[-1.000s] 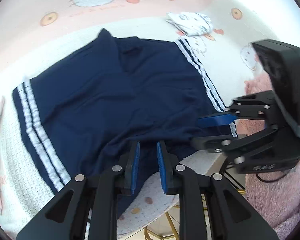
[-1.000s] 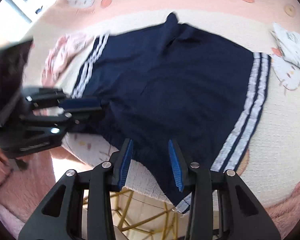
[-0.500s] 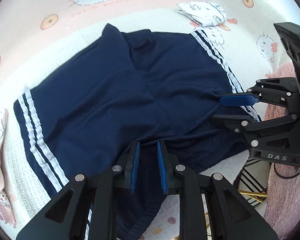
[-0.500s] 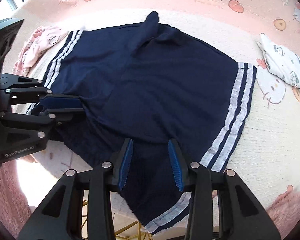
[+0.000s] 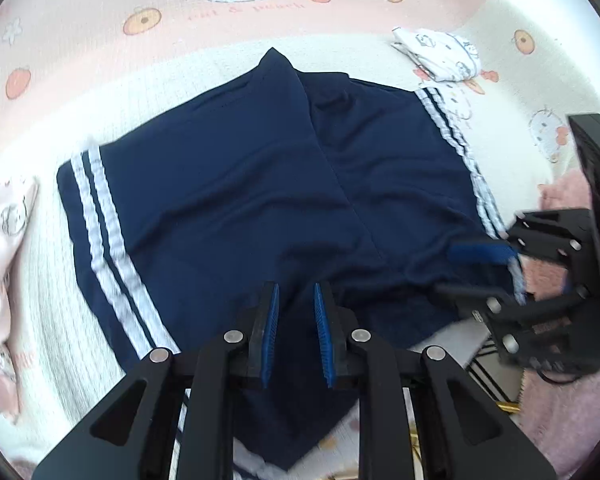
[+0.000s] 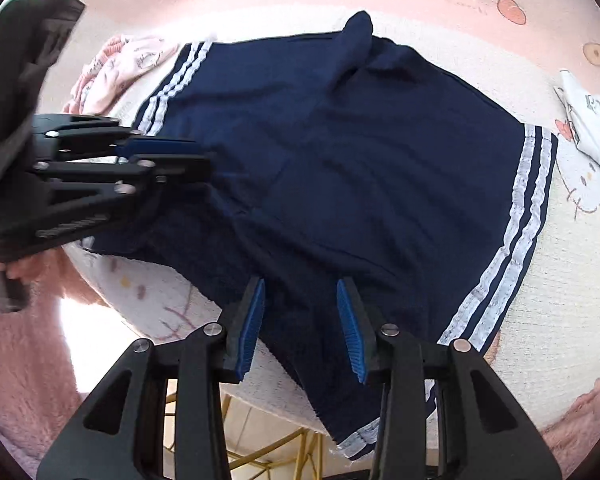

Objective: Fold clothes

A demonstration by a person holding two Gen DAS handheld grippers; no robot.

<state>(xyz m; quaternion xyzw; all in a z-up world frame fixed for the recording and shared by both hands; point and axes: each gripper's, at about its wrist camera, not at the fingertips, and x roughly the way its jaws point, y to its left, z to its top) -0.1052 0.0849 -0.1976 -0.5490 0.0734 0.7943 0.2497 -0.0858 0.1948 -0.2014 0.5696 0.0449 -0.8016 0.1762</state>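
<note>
Navy shorts [image 5: 260, 200] lie flat on the cartoon-print cover [image 5: 100, 20], waistband at the near edge, legs pointing away, long axis side to side between the striped seams. Left gripper [image 5: 296, 312] and right gripper [image 6: 300, 316] both hover over the waistband, jaws parted, grasping nothing.

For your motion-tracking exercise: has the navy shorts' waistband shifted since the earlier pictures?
Yes. The navy shorts slid toward the camera; their waistband now overhangs the cat-print cover edge.

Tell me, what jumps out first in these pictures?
A pair of navy shorts with white side stripes lies spread across the middle of a pink cartoon-cat blanket. Two black claws with blue pads, left claw and right claw, hover open over its near edge. A small white printed garment lies beyond the shorts.
</note>
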